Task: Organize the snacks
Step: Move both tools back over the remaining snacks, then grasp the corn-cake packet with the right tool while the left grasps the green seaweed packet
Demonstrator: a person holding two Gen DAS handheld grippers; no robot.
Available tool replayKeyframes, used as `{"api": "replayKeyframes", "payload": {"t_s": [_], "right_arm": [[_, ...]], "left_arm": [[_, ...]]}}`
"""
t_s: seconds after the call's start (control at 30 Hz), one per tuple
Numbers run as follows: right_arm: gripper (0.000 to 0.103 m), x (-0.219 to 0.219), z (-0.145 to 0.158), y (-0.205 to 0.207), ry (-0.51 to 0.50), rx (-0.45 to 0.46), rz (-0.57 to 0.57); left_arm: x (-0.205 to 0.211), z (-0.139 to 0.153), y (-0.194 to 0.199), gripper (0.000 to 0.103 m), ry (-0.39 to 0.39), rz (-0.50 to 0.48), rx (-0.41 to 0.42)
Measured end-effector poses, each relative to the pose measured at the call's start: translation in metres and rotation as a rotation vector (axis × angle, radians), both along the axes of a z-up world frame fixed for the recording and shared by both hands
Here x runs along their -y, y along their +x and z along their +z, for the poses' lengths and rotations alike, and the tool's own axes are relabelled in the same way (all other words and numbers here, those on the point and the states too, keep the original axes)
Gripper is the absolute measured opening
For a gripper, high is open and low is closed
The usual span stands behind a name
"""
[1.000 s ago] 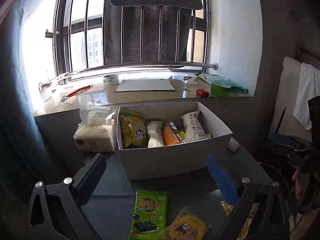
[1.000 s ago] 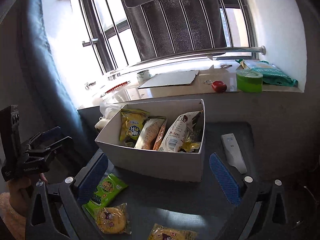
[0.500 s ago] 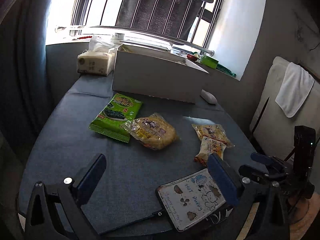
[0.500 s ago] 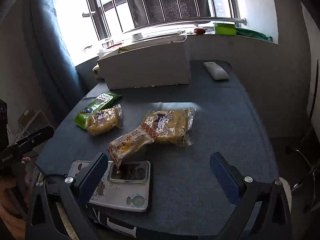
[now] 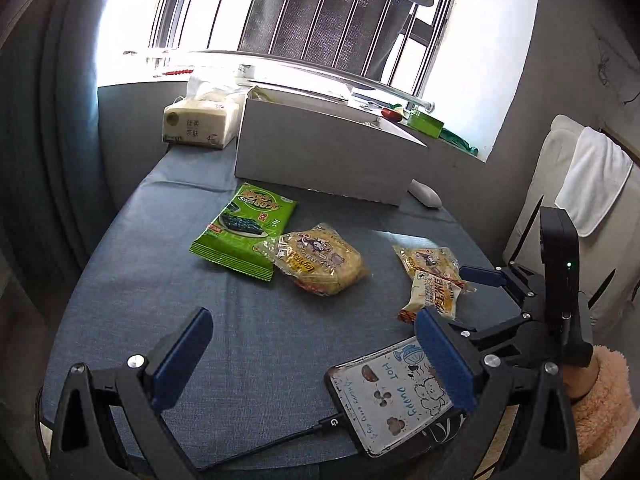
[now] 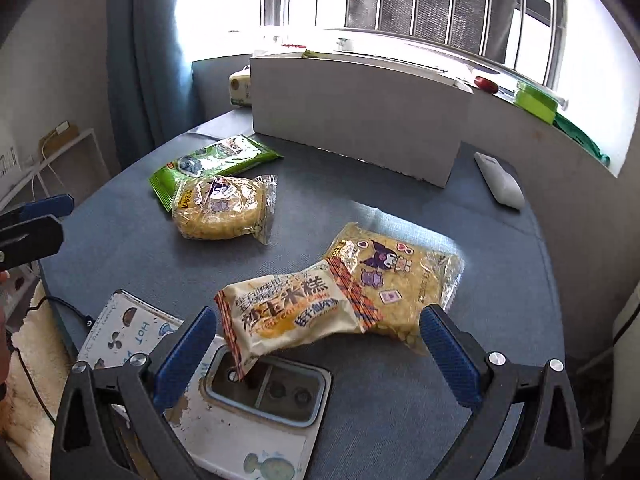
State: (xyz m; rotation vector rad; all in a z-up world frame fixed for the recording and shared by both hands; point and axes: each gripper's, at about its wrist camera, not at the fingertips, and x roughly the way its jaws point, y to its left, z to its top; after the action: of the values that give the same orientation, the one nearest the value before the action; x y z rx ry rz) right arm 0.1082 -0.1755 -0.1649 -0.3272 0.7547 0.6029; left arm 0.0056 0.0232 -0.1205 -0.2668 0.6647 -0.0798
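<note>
While both my jaws gape wide, empty, the right gripper point(image 6: 316, 350) frames a crinkled cream-and-orange corn cake packet point(image 6: 290, 312) overlapping a yellow cartoon-printed bag point(image 6: 400, 284)

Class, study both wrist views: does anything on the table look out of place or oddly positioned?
Yes. The corn cake packet lies askew, propped across the phone and the yellow Kuromi snack bag instead of flat on the table.

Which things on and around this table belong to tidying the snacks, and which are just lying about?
Belong to the job:
green seaweed pack
round yellow cake pack
corn cake packet
Kuromi snack bag
white box
right hand-held gripper, open
left hand-held gripper, open

Just lying about:
phone
tissue pack
white remote
green tape roll
</note>
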Motion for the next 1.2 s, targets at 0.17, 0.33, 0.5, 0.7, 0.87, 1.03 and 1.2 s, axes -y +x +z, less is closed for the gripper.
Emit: {"api": "replayKeyframes", "payload": {"t_s": [0.17,0.33,0.5,0.7,0.87,1.03,1.2], "right_arm": [[0.077,-0.014,-0.006,0.002,-0.037,0.012,0.065],[0.067,-0.012,0.000,-0.002,0.039,-0.017,0.105],[0.066,-0.001,0.015,-0.011,0.146,-0.022,0.087],[0.066,0.012,0.034,-0.024,0.216,0.000,0.049],[0.066,0.019,0.037,-0.031,0.243,-0.011,0.025],[0.066,0.029,0.037,-0.030,0.273,-0.026,0.001],[0.066,0.038,0.035,-0.025,0.296,-0.046,-0.021]], "left_arm": [[-0.006,-0.005,0.003,0.103,-0.005,0.020,-0.022],[-0.010,-0.008,0.007,0.103,-0.006,0.029,-0.031],[-0.019,-0.005,0.025,0.103,0.039,0.030,-0.034],[-0.029,-0.001,0.084,0.103,0.109,0.004,-0.074],[-0.023,-0.014,0.149,0.103,0.234,-0.037,-0.163],[-0.020,-0.040,0.198,0.102,0.295,-0.061,-0.259],[-0.027,-0.043,0.206,0.068,0.270,-0.082,-0.260]]}}
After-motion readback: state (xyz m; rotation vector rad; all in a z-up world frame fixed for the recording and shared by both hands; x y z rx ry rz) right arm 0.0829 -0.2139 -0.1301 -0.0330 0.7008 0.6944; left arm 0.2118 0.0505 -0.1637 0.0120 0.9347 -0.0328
